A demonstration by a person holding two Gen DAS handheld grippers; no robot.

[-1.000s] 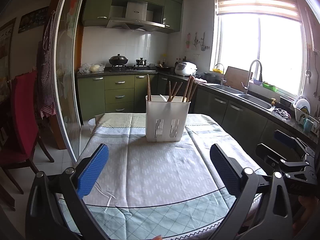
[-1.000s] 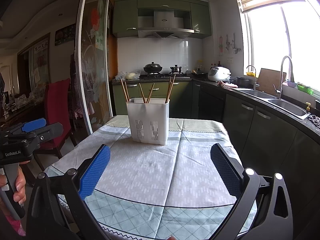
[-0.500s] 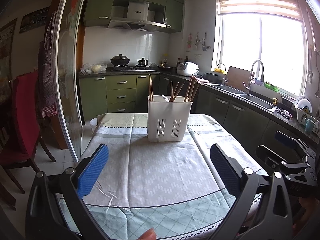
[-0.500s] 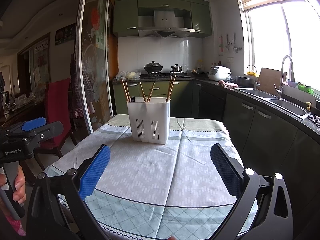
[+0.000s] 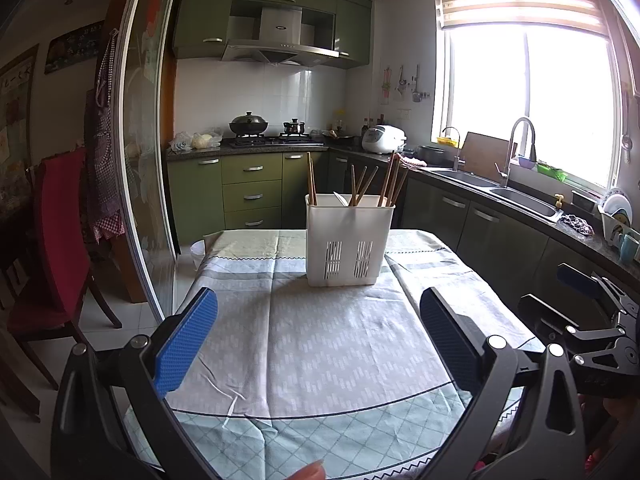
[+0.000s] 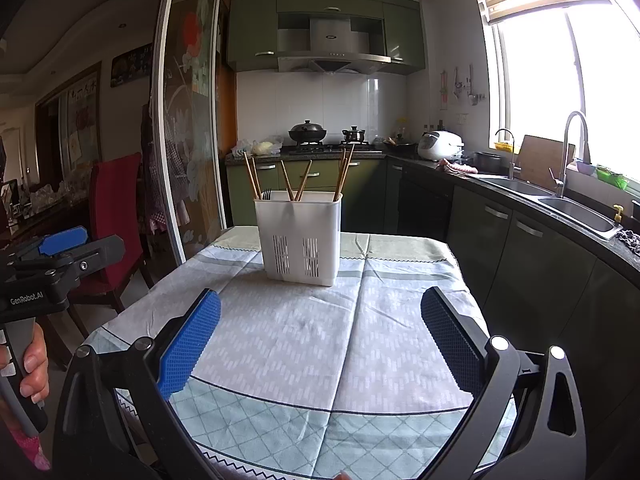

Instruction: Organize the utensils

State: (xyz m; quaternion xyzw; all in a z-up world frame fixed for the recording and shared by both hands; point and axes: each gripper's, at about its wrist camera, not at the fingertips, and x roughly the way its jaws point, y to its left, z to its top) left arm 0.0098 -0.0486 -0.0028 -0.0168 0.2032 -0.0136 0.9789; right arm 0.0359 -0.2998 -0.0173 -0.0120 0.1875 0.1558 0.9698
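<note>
A white slotted utensil holder (image 5: 349, 240) stands upright at the far middle of the table; it also shows in the right wrist view (image 6: 299, 236). Several wooden chopsticks (image 5: 390, 180) stick up from it, also seen from the right (image 6: 343, 174), and fork tines (image 6: 267, 194) show at its rim. My left gripper (image 5: 318, 340) is open and empty over the near part of the table, well short of the holder. My right gripper (image 6: 320, 340) is open and empty, likewise short of it. Each gripper shows at the edge of the other's view.
The table wears a pale patterned cloth (image 5: 320, 344) with a green checked border. A red chair (image 6: 114, 216) and a glass sliding door (image 5: 148, 184) stand to the left. Dark counters with a sink (image 6: 576, 208) run along the right; a stove with pots (image 5: 248, 124) is behind.
Both views have drifted slightly; the holder sits a little further right and nearer in each. Both grippers stay open and empty.
</note>
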